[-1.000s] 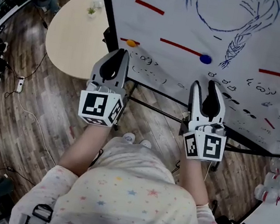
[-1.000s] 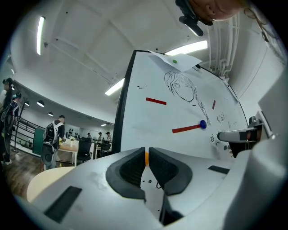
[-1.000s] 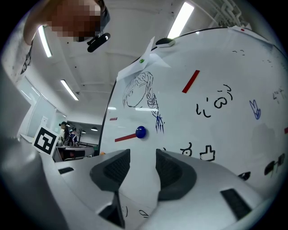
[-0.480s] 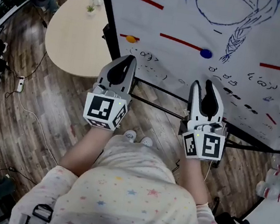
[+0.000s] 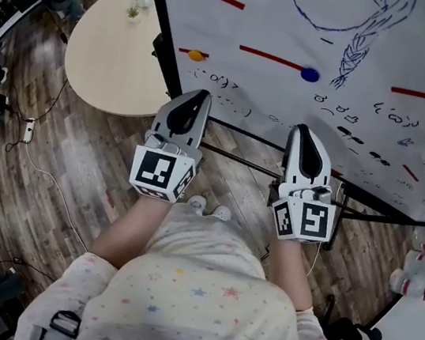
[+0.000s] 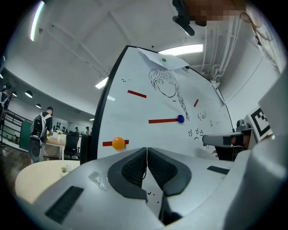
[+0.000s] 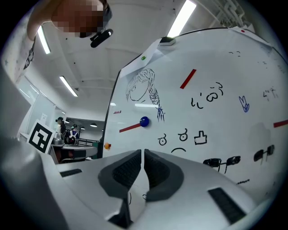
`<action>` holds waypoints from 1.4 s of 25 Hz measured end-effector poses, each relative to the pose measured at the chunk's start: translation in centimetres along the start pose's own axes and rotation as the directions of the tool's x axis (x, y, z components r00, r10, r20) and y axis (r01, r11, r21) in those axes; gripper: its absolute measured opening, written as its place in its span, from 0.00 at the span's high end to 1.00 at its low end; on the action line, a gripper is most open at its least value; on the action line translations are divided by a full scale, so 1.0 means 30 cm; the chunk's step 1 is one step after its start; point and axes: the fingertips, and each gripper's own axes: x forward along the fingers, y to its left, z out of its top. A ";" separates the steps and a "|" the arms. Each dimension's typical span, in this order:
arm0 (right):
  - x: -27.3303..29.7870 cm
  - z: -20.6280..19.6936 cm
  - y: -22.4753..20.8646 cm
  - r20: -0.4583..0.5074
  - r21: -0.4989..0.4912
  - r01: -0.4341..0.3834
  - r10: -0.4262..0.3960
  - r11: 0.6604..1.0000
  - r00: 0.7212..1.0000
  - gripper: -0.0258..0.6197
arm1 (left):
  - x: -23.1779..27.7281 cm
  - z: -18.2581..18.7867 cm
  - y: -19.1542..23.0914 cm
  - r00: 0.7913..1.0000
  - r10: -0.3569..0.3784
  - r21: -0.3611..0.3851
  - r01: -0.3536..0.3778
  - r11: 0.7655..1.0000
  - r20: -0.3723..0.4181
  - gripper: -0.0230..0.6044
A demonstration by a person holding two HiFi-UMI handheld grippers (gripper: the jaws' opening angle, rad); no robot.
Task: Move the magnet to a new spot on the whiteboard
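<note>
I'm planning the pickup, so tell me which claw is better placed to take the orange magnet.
Left. The left claw sits just below the orange magnet, while the right claw is under the blue magnet instead. Both are shut and empty, so it must open first.

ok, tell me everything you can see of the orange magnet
The orange magnet is a small, round, glossy button, plastic by its look. It sticks on the whiteboard near its left edge, over the middle of a short red line. Nothing but the board touches it.
</note>
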 end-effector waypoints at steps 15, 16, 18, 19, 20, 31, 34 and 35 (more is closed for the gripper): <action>-0.041 -0.036 0.002 -0.040 -0.030 0.024 -0.025 0.999 0.999 0.96 | -0.030 -0.034 -0.039 0.999 -0.022 -0.018 0.021 1.000 -0.026 0.94; -0.042 -0.037 0.002 -0.041 -0.031 0.025 -0.026 0.999 0.999 0.96 | -0.032 -0.036 -0.038 0.999 -0.020 -0.018 0.019 1.000 -0.027 0.94; -0.042 -0.037 0.000 -0.041 -0.034 0.027 -0.029 0.999 0.999 0.96 | -0.035 -0.037 -0.037 0.999 -0.017 -0.017 0.017 1.000 -0.027 0.94; -0.042 -0.035 -0.001 -0.040 -0.034 0.029 -0.031 0.999 0.999 0.96 | -0.036 -0.037 -0.036 1.000 -0.016 -0.017 0.016 1.000 -0.026 0.94; -0.042 -0.033 -0.001 -0.037 -0.035 0.031 -0.032 0.999 0.999 0.96 | -0.038 -0.037 -0.035 1.000 -0.015 -0.017 0.015 1.000 -0.026 0.94; -0.037 -0.016 0.003 -0.029 -0.045 0.030 -0.032 0.999 0.999 0.96 | -0.034 -0.027 -0.028 1.000 -0.013 -0.019 0.013 1.000 -0.018 0.94; -0.035 -0.013 0.003 -0.027 -0.044 0.031 -0.032 0.999 0.999 0.96 | -0.031 -0.028 -0.025 1.000 -0.013 -0.022 0.013 1.000 -0.022 0.94; -0.035 -0.011 0.002 -0.025 -0.044 0.032 -0.034 0.999 0.999 0.96 | -0.030 -0.027 -0.025 1.000 -0.014 -0.021 0.013 1.000 -0.023 0.94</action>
